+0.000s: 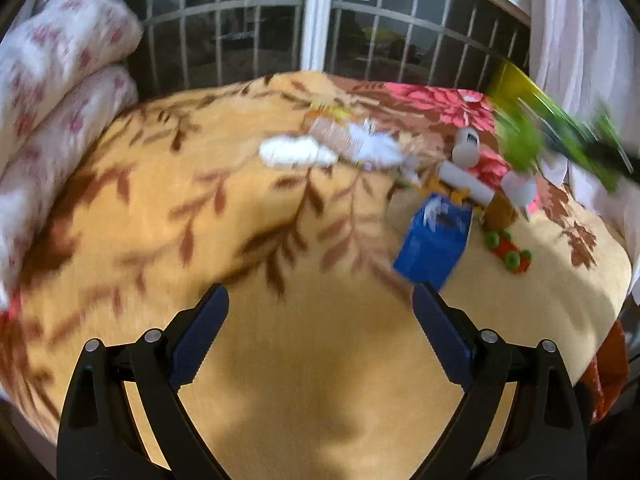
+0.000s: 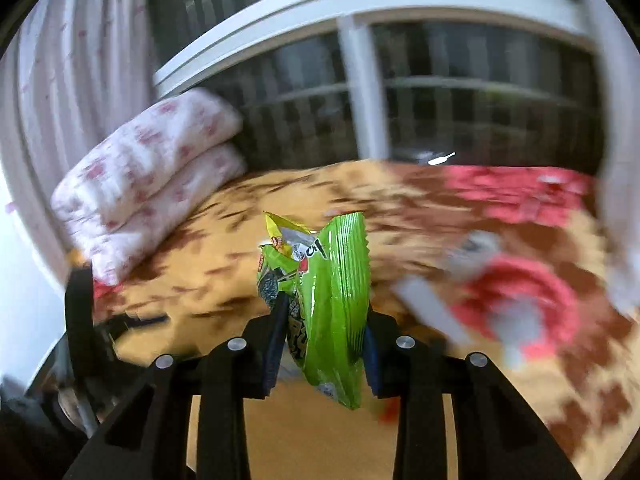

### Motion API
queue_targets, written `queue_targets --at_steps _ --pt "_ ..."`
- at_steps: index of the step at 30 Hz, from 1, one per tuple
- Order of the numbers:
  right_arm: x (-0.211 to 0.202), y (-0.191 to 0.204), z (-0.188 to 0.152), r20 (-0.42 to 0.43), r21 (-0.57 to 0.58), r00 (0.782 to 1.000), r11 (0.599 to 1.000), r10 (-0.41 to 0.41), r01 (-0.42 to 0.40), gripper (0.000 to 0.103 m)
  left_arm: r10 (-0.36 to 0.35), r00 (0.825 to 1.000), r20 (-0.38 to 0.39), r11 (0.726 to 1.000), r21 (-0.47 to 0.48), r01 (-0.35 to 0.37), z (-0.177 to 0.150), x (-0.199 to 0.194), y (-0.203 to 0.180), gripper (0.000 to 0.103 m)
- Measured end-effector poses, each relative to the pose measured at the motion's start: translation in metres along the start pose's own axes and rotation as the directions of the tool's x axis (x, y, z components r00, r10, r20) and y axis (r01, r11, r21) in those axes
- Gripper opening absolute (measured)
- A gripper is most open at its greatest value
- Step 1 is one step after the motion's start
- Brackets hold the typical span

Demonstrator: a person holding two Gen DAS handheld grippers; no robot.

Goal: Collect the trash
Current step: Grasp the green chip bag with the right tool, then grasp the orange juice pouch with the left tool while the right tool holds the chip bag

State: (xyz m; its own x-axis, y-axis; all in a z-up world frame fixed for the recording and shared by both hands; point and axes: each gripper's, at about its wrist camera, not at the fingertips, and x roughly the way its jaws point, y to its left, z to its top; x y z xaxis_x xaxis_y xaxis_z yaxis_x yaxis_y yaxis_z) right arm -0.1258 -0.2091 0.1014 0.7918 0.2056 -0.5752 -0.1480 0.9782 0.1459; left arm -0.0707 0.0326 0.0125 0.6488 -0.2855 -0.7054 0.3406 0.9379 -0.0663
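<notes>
Jaws first: my left gripper (image 1: 320, 312) is spread wide with nothing in it, hovering over the blanket (image 1: 304, 344); my right gripper (image 2: 325, 322) is pinching a green snack bag (image 2: 332, 300), held up off the bed.

Going left to right on the left cam: rolled floral quilt (image 1: 60, 92) at the edge, then a white wad (image 1: 296, 151) mid-bed, a blue carton (image 1: 434, 240) just ahead of the right finger, white tubes (image 1: 466, 178) behind it, and a small red toy with green wheels (image 1: 508, 250) beside the carton. The green bag shows there too as a smear (image 1: 524, 144) at far right.

Surface is a tan leaf-print blanket with red flowers. Barred window (image 1: 320, 36) behind, curtain (image 1: 576, 36) on the right.

Both views are pretty motion-blurred, so I can't tell what the pile near the tubes is.
</notes>
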Motion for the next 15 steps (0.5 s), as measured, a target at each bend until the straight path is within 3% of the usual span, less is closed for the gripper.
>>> queue_targets --at_steps 3,6,7,10,15 --pt "-0.026 -0.025 -0.034 -0.002 0.055 0.999 0.998 -0.036 0.036 0.034 0.023 1.000 0.021 0.988 0.151 -0.026 0.032 0.015 -0.011 0.091" --pt "-0.038 -0.044 -0.060 -0.036 0.101 0.998 0.993 -0.056 0.059 0.035 -0.011 1.000 0.008 0.926 0.376 0.007 0.061 0.036 -0.026 0.091" --pt "-0.041 -0.052 -0.069 -0.046 0.121 0.997 0.990 -0.066 0.071 0.035 -0.021 1.000 -0.004 0.892 0.452 0.021 0.067 0.042 -0.030 0.091" --pt "-0.041 -0.065 -0.085 -0.070 0.164 0.995 0.983 -0.065 0.076 0.035 0.035 0.999 -0.015 0.744 0.668 -0.016 0.084 0.066 -0.043 0.091" --pt "-0.031 -0.083 -0.103 -0.083 0.244 0.994 0.966 -0.067 0.085 0.035 0.133 0.988 -0.075 0.618 0.786 -0.023 0.105 0.110 -0.045 0.091"
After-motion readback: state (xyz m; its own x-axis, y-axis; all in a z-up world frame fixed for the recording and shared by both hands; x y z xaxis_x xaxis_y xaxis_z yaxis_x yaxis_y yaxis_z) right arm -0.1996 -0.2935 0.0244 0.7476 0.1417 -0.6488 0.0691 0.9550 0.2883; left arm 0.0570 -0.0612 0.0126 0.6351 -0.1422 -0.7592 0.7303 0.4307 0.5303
